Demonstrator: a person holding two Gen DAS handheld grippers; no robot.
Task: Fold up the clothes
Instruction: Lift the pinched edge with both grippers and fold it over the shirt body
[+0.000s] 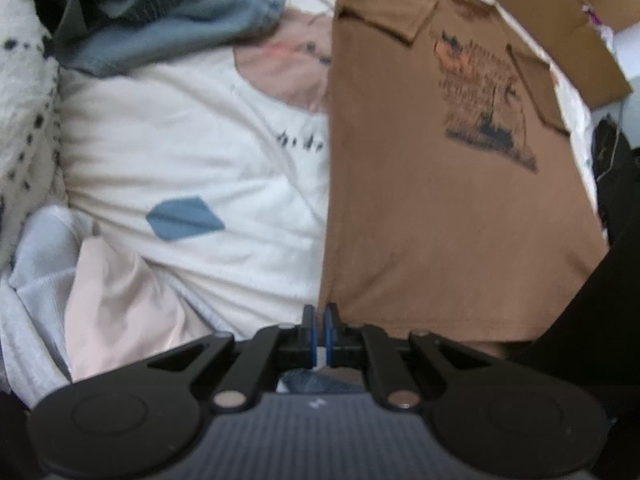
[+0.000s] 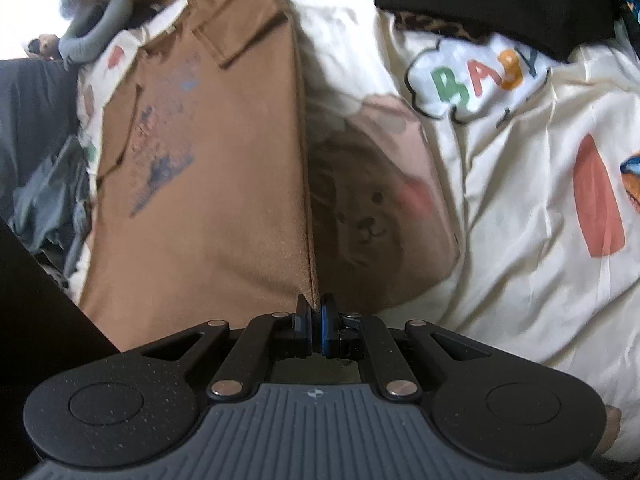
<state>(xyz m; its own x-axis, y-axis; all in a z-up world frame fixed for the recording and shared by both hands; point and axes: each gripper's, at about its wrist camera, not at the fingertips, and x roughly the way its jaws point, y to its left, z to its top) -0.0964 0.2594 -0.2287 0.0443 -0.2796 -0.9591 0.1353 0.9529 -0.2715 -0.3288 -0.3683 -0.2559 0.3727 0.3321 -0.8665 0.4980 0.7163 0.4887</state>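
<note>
Above a cartoon-print sheet (image 2: 500, 200), a brown shirt (image 1: 440, 208) hangs stretched, its near corners clamped by the left gripper (image 1: 320, 320) and right gripper (image 2: 316, 312), jaws together.

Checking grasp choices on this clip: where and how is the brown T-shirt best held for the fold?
At the two bottom hem corners, one per gripper, coming in from the hem side. The brown T-shirt lies flat with sleeves tucked in, so those corners are free edges. Both the left gripper and right gripper are shut on them.
</note>
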